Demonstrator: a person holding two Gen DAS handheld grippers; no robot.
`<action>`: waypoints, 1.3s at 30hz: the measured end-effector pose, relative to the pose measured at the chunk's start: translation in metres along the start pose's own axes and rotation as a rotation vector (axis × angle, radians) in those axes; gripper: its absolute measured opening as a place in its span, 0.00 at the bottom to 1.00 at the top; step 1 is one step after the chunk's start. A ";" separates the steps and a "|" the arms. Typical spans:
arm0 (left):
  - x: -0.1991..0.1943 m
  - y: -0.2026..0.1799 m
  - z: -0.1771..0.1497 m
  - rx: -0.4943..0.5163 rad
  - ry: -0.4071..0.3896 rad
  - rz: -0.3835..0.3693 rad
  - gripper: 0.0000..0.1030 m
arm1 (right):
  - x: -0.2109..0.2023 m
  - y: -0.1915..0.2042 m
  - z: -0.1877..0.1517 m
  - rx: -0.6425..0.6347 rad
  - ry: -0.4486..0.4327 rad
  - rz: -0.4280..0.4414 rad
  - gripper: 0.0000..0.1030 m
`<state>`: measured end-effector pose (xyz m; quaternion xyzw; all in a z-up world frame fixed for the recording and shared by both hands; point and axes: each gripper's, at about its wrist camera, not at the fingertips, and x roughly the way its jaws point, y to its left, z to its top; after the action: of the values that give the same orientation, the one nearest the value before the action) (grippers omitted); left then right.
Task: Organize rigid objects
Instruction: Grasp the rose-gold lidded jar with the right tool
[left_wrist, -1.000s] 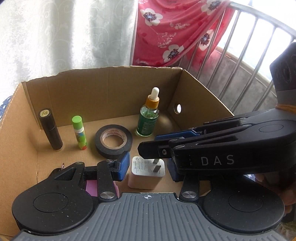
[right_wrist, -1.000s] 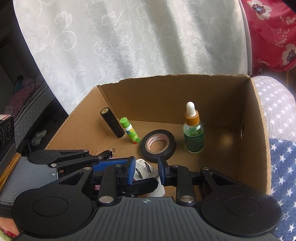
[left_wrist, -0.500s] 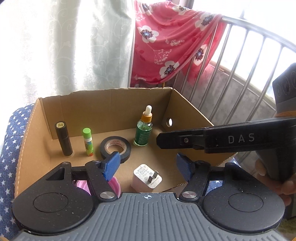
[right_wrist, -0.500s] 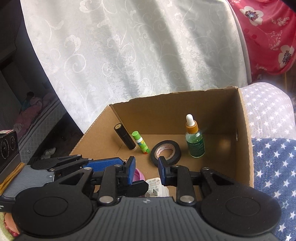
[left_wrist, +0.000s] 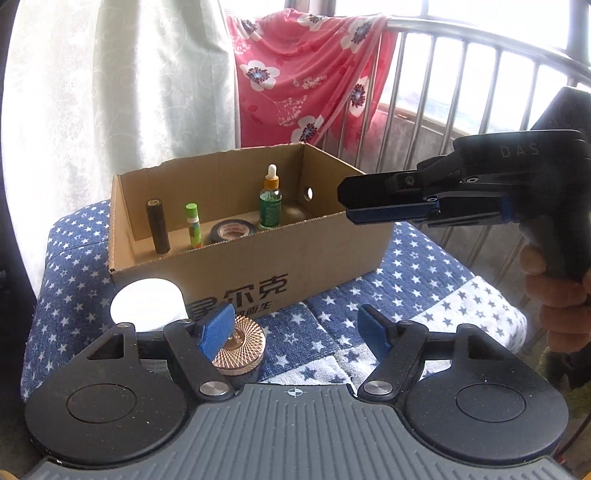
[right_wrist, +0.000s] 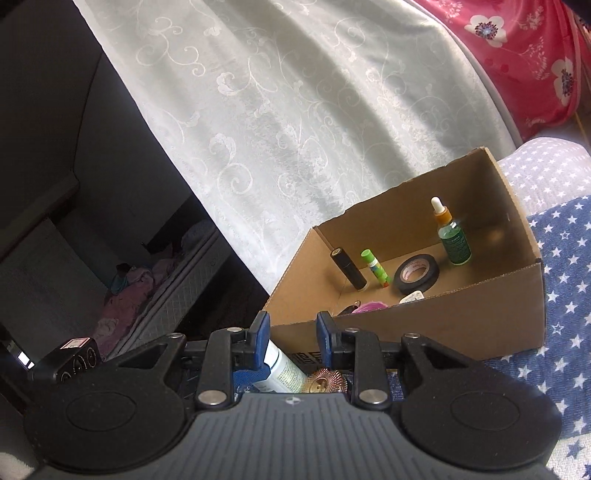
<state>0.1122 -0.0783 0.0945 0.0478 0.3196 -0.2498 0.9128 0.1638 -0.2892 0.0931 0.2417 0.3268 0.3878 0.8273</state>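
An open cardboard box (left_wrist: 258, 266) stands on the star-print cloth. It holds a black tube (left_wrist: 158, 226), a green glue stick (left_wrist: 193, 225), a black tape roll (left_wrist: 232, 232) and a green dropper bottle (left_wrist: 269, 206). The right wrist view also shows a white charger (right_wrist: 412, 296) and something pink (right_wrist: 369, 306) by the near wall. My left gripper (left_wrist: 295, 330) hovers in front of the box, its jaws opening with nothing between them. Under its left finger lies a gold ribbed disc (left_wrist: 243, 343), beside a white bottle (left_wrist: 147, 302). My right gripper (right_wrist: 291, 338) is narrowly open and holds nothing.
The blue star-print cloth (left_wrist: 424, 280) covers the seat around the box. A metal railing (left_wrist: 480, 92) with a red floral cloth (left_wrist: 295, 74) stands behind, and a white curtain (right_wrist: 295, 110) hangs at the left. A hand (left_wrist: 561, 306) grips the right gripper's handle.
Both grippers have drawn back out of the box to its near side. The left jaws opened and let go of the white charger, which stays in the box.
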 end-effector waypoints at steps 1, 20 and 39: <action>0.001 -0.002 -0.006 0.015 0.004 0.008 0.71 | 0.005 0.001 -0.005 0.004 0.010 -0.001 0.29; 0.062 0.011 -0.049 0.003 0.091 0.162 0.69 | 0.108 -0.031 -0.039 0.028 0.211 -0.163 0.29; 0.069 0.004 -0.041 -0.023 0.085 0.126 0.69 | 0.102 -0.043 -0.040 0.057 0.210 -0.147 0.30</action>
<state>0.1377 -0.0937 0.0199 0.0681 0.3573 -0.1858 0.9128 0.2054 -0.2271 0.0023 0.1986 0.4395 0.3397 0.8075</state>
